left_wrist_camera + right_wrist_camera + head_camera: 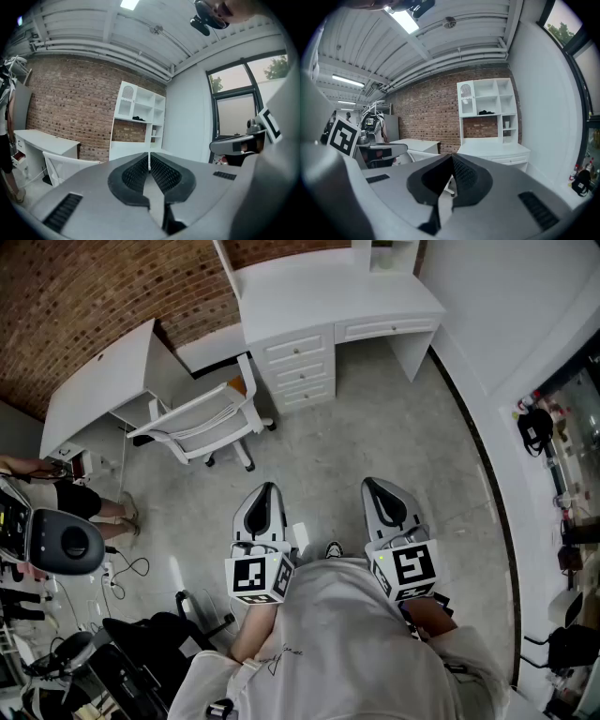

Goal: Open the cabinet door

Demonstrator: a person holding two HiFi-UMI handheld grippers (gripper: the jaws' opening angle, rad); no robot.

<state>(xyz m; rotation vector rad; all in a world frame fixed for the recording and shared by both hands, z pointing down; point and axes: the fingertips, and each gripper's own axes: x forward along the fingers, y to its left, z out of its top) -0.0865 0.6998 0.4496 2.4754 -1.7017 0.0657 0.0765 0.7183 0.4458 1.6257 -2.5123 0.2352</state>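
left tool (pixel 149 157): jaws seen together, nothing held | right tool (pixel 452 159): jaws seen together, nothing held | cabinet door (pixel 465 97): seen well ahead, above counter (pixel 493 148), untouched

Head view: hutch (pixel 384 253) cut off at 12 o'clock; bystander (pixel 64 496) cropped at 9 o'clock. Cabinet door (pixel 464 96) handle too small.

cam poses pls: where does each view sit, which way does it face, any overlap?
Head view: on the person's head, steeply down at floor, white desk, chair; shows left tool, right tool, shirt.
Left gripper view: on the left tool, level along its shut jaws toward the white hutch; right tool at right.
Right gripper view: on the right tool, same heading, same hutch; left tool at left.
Shared by gripper views: hutch.
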